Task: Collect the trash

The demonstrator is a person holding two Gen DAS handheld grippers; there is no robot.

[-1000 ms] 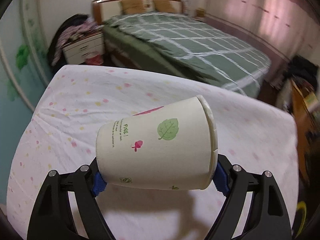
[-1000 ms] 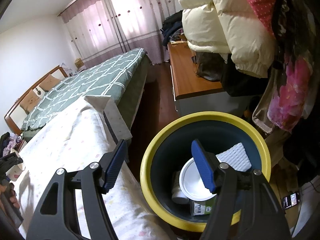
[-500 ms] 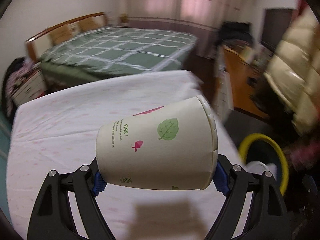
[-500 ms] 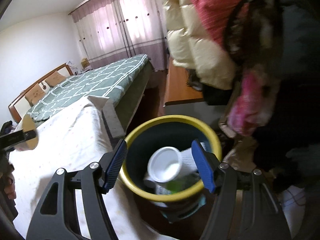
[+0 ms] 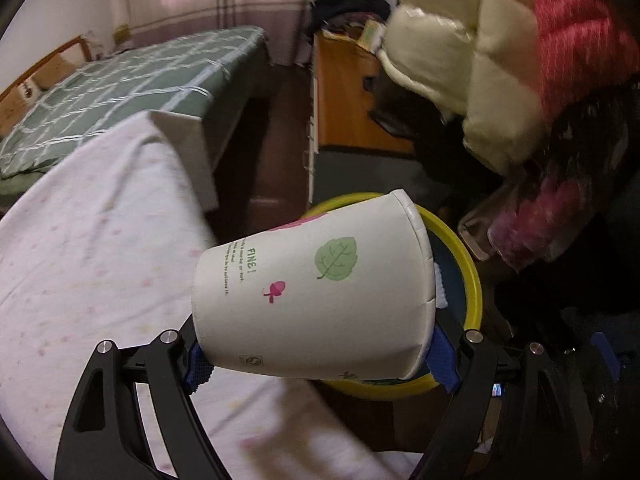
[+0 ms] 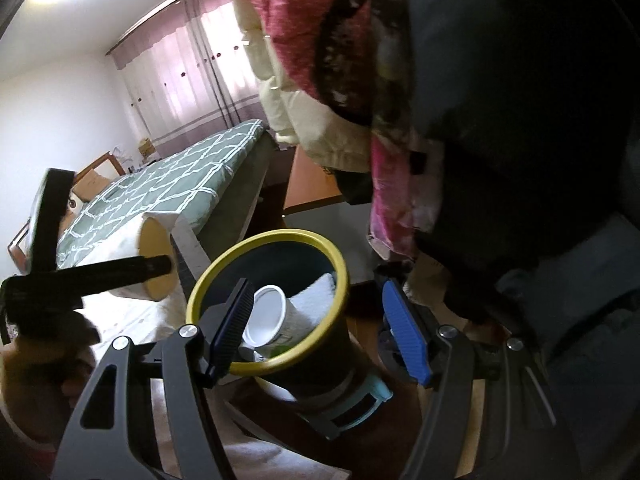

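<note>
My left gripper (image 5: 320, 364) pinches a white paper cup (image 5: 316, 292) between its 2 blue pads (image 5: 442, 364), one pad at the base end and one at the rim end. The cup lies sideways across the jaws, base to the left and mouth to the right, with a green leaf, a small pink acorn and green lettering on its wall. Behind the cup's mouth end sits the bin (image 5: 472, 276), a dark bin with a yellow rim, and the cup covers much of it in the left wrist view. To the left spreads a white sheet with faint pink dots (image 5: 92, 260).

My right gripper (image 6: 320, 328) is spread, its 2 blue pads (image 6: 404, 336) apart and gripping nothing. The bin (image 6: 340, 272) stands between and just beyond them, tilted in this view. Inside it I see a white cup (image 6: 266, 314) lying with its mouth toward me, a white textured cloth or paper (image 6: 316, 304) and a bit of green packaging. At left in this view, the left gripper (image 6: 154, 266) carries the paper cup (image 6: 154, 244) just beside the bin's rim, and my hand (image 6: 44, 364) is wrapped around its handle.

Farther out are a bed with a green checked cover (image 6: 180, 176), a wooden cabinet (image 5: 348, 92), pink curtains (image 6: 188, 68) and hanging coats (image 5: 472, 64).
</note>
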